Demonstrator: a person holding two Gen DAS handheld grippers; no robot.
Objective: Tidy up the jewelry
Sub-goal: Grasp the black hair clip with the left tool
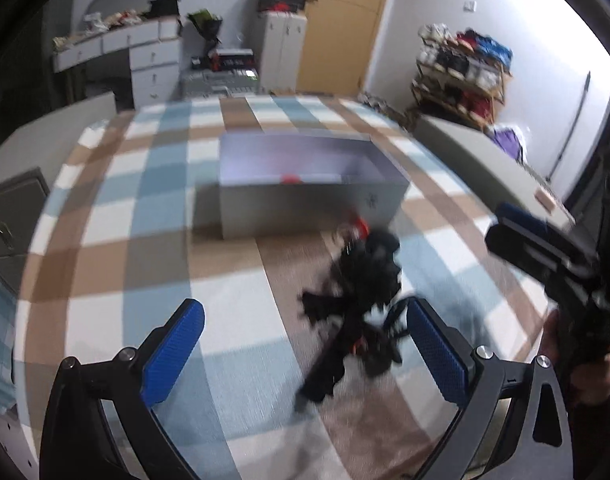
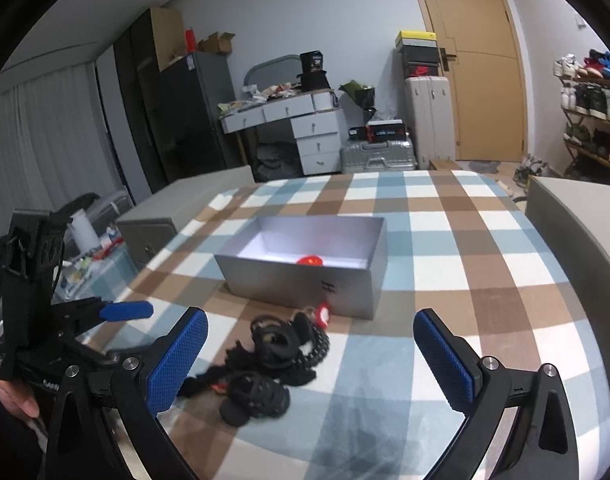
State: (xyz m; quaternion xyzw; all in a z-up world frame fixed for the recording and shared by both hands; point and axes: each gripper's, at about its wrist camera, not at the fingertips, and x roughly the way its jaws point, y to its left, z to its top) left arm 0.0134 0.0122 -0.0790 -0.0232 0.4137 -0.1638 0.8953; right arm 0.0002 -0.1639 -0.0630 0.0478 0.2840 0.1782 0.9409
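Observation:
A tangled pile of black jewelry [image 1: 357, 300] with a small red tag [image 1: 361, 228] lies on the checked bedspread, just in front of an open grey box [image 1: 297, 208]. A red piece [image 1: 291, 179] sits inside the box. My left gripper [image 1: 305, 344] is open, its blue pads either side of the pile's near end and not pressing it; the view is blurred. In the right wrist view the pile [image 2: 273, 360] lies ahead of my open right gripper [image 2: 311, 360], closer to its left pad, with the box [image 2: 273, 280] and red piece [image 2: 309, 260] behind. The left gripper [image 2: 125, 310] shows at the left.
The checked bedspread [image 2: 445, 240] spreads around the box. A grey padded ledge [image 2: 577, 240] runs along the right, a low grey cabinet [image 2: 145, 232] stands at the left. Beyond the bed are a white desk [image 2: 289, 116], suitcases [image 2: 429, 108], a door and a shoe rack [image 2: 593, 108].

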